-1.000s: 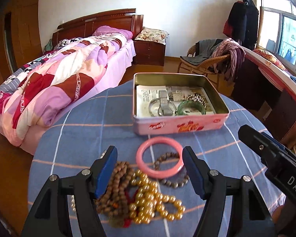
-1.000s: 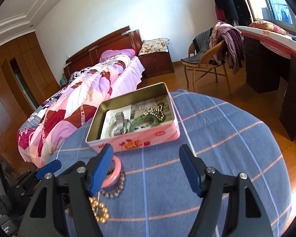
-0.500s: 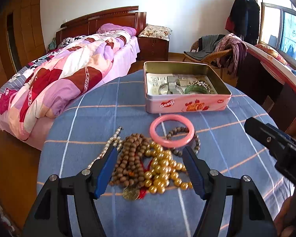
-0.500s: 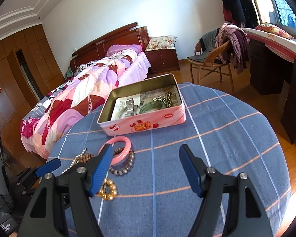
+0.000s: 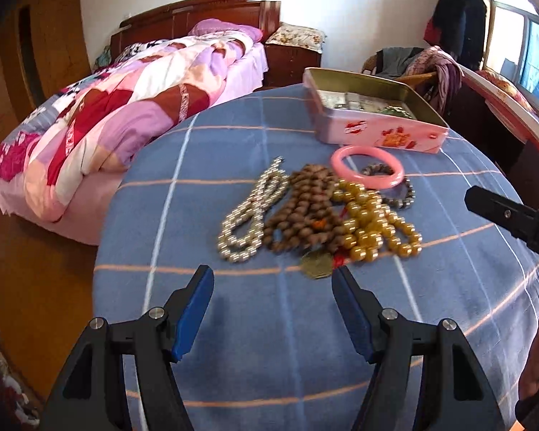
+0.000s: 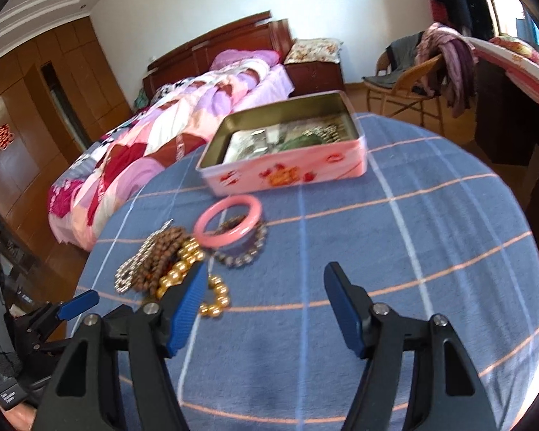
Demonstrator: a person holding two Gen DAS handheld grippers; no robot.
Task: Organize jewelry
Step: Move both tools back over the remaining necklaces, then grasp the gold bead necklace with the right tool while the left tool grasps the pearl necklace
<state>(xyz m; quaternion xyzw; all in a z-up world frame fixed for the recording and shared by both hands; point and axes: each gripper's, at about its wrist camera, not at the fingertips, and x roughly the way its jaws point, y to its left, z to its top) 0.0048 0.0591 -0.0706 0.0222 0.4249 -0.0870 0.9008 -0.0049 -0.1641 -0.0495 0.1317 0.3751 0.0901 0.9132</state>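
A pile of jewelry lies mid-table: a silver bead chain (image 5: 251,212), brown wooden beads (image 5: 305,212), golden beads (image 5: 373,222), a dark bead bracelet (image 5: 402,194) and a pink bangle (image 5: 366,167) (image 6: 228,221). Behind it stands an open pink tin (image 5: 377,133) (image 6: 287,172) with several pieces inside. My left gripper (image 5: 273,271) hovers open just short of the pile, nothing between its fingers. My right gripper (image 6: 266,267) is to the right of the pile. Its jaws are closing a little, still wide apart, over bare cloth.
The round table has a blue checked cloth (image 5: 233,323) with its edge near on the left. Beyond it are a bed (image 5: 143,100), a wicker chair (image 6: 406,86) draped with clothes, and a desk (image 6: 514,72) on the right.
Both grippers have drawn back toward the near table edge. The pile, earlier between the left gripper's fingers, now lies ahead of its tips. The tin sits farther off in both views.
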